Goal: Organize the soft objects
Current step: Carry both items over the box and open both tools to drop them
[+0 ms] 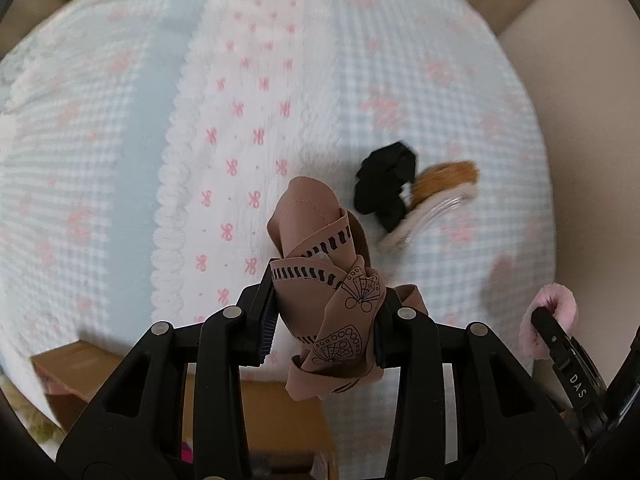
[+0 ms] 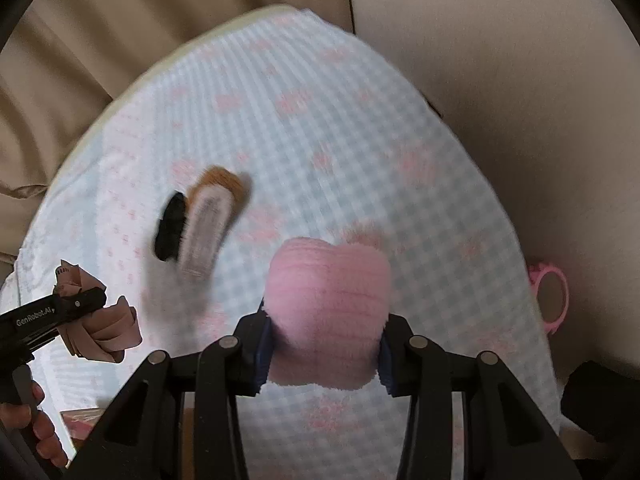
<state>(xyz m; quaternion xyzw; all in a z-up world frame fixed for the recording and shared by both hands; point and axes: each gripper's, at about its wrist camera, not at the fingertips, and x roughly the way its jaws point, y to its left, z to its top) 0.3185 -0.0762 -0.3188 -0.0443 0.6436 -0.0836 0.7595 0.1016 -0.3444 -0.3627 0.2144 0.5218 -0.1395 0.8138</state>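
Two soft things are already gripped: the left hand-held gripper (image 1: pixel 324 322) is closed on a brown patterned scarf (image 1: pixel 320 268), the right hand-held gripper (image 2: pixel 324 346) on a fluffy pink cloth (image 2: pixel 328 300). Left on the bed (image 1: pixel 100 160) are a black scrunchie (image 1: pixel 386 182) touching a furry orange hair clip (image 1: pixel 436 196), lying ahead and right of the left gripper, ahead and left of the right; neither looks clearly nearer. The clip's long axis runs diagonally.

I see a crumpled brown patterned scarf (image 1: pixel 320 280), a fluffy pink cloth (image 2: pixel 328 312), and a black scrunchie (image 1: pixel 386 182) touching an orange-furred clip (image 1: pixel 436 196) on the bed.
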